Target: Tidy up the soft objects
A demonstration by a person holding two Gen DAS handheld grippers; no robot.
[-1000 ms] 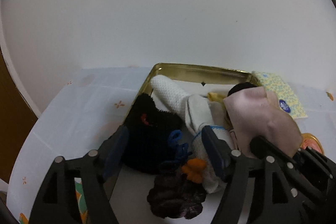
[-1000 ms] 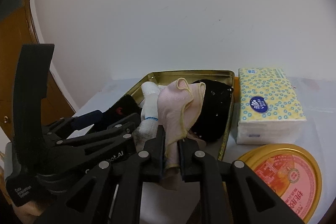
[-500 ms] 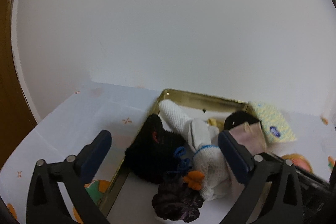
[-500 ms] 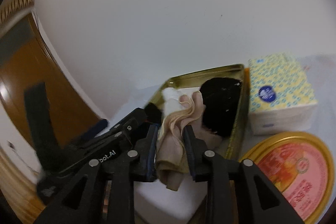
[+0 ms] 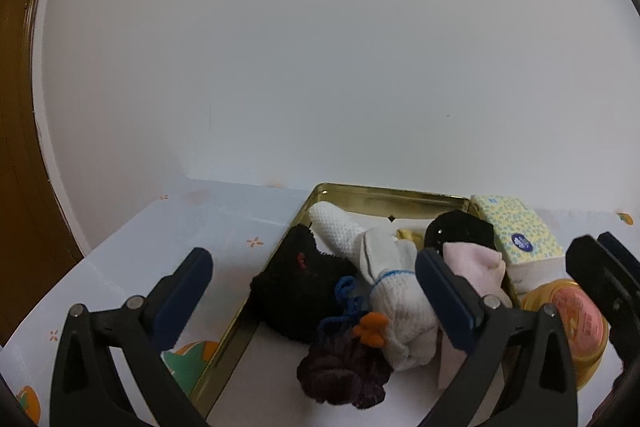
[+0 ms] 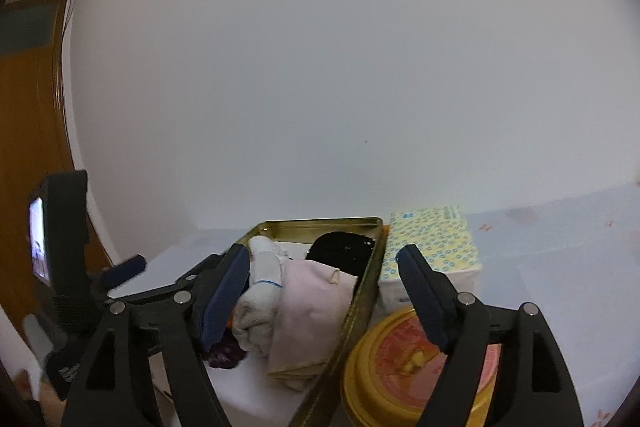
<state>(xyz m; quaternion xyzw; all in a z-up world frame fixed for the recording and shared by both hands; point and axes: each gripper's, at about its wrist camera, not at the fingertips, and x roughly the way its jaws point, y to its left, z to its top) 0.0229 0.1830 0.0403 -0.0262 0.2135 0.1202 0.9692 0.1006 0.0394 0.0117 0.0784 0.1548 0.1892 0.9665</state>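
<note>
From the left wrist, the left tool (image 5: pixel 310 289) stands wide and empty over the shallow gold metal tin (image 5: pixel 384 193), where the black fuzzy sock (image 5: pixel 298 291) rests on the tin's left rim. From the right wrist, the right tool (image 6: pixel 324 265), whose jaws have just been opening, has let go of the pale pink cloth (image 6: pixel 308 303), which is draped inside against the right rim; it would best back straight out, since the yellow patterned tissue pack (image 6: pixel 430 247) and round yellow lid (image 6: pixel 404 367) crowd that side while the worktop (image 5: pixel 208 227) left of the tin lies open.

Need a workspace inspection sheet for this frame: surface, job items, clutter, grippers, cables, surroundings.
Surface: table under a pale cloth with small orange prints.
Job's things: gold tin tray holds a black fuzzy item, white sock, pink cloth, black cloth and dark purple item.
Clutter: tissue pack and round yellow tin right of the tray.
Grippers: left gripper open; right gripper open, jaws just opened, pads off the pink cloth.
Cables: nothing seen.
Surroundings: white wall, brown wooden door at left.
</note>
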